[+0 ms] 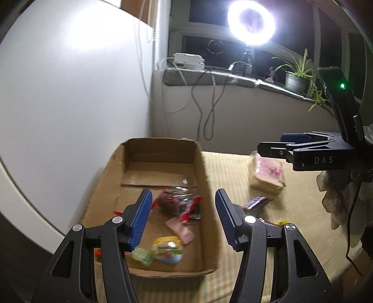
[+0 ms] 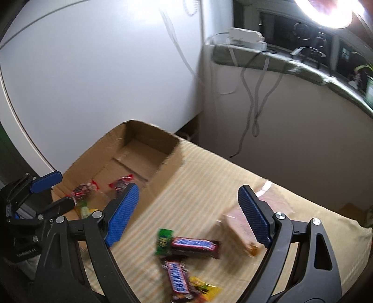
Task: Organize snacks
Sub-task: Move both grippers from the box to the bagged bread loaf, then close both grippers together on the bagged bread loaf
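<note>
1. Striped cloth (image 2: 209, 167) is covering the table, with a white wall behind and a ring light (image 1: 251, 22) glaring from the sill.
2. Far left, the box (image 1: 207, 177) is sitting open, already holding several snacks: a dark red-wrapped pack (image 1: 177, 202), a pink sweet (image 1: 181, 230), a green one (image 1: 142, 255) and a yellow egg (image 1: 167, 250).
3. Over that box the left gripper (image 1: 183, 219) is hanging, fingers spread wide and holding nothing.
4. Moving right onto the cloth, a green candy (image 2: 164, 240) is lying against one Snickers (image 2: 195, 246), and a second Snickers (image 2: 178, 278) is sitting just below, resting on a yellow wrapper (image 2: 207, 291).
5. Right of those, a clear wafer pack (image 2: 235, 230) is lying on the cloth.
6. Above this pile the right gripper (image 2: 188, 214) is hovering, fingers wide apart and empty.
7. Judging from that, the pick looks next: the upper Snickers is the cleanest target.
8. Best done by straddling the bar across its narrow width, keeping the pads clear of the green candy, and closing gently so the wrapper is not sliding out.
9. Motion blur is smearing the wrappers, so exact edges are hard to call.
</note>
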The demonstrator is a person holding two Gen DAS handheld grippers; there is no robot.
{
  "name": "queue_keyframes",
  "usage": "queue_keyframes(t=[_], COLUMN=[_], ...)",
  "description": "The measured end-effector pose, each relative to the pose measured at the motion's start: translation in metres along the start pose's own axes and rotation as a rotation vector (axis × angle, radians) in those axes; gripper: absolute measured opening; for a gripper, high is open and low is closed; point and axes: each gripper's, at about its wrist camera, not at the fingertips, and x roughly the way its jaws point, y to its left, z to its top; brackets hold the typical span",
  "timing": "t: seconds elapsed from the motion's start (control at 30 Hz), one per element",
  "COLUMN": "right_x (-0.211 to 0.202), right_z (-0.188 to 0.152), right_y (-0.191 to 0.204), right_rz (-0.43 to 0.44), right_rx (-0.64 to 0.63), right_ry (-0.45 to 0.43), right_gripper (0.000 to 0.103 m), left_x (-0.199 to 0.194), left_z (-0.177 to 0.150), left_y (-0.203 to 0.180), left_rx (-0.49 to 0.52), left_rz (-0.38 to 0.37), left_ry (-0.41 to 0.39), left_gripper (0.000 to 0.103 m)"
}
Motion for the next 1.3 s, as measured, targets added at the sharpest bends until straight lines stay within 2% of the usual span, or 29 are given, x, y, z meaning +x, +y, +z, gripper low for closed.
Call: queue_keyframes(t=[0.23,0.27,0.33,0.53,0.73,1.03,1.3], right_x=[-0.024,-0.025,-0.028,-0.029,-0.014,0.024,0.058], right_z=[-0.016,-0.017,-0.020,-0.030,-0.032,-0.026,-0.020], right_y=[-0.058,-0.064,-0.084,-0.140,-0.185,-0.209,-0.195], right_rz=[-0.053,-0.052,-0.049,-0.016,0.042,0.126,0.209], right_rx=[0.063,0.071,0.101,0.205,0.258,0.224,0.168], right_ry=[-0.022,-0.022,-0.019,-0.013,0.028,0.091,0.152], right_gripper=[0.089,0.091,0.102,0.103,0.103,0.103,0.103], left_x=[0.016,0.018,0.024,0.046,0.071,0.100,0.115], left_z=[0.004,0.005,0.007,0.008,0.009,0.009,0.008], left_y=[-0.041,-0.046,-0.058,-0.098,-0.127,-0.141,-0.144], left_rx=[0.024,0.026,0.029,0.058,0.072,0.053,0.025], left_rz=[-0.078,-0.088,-0.114,-0.170,-0.192,-0.201,-0.208], left_ry=[0.020,0.024,0.035,0.074,0.123,0.189,0.236], left_gripper=[0.056,0.057,0.059,0.068,0.068,0.068,0.068])
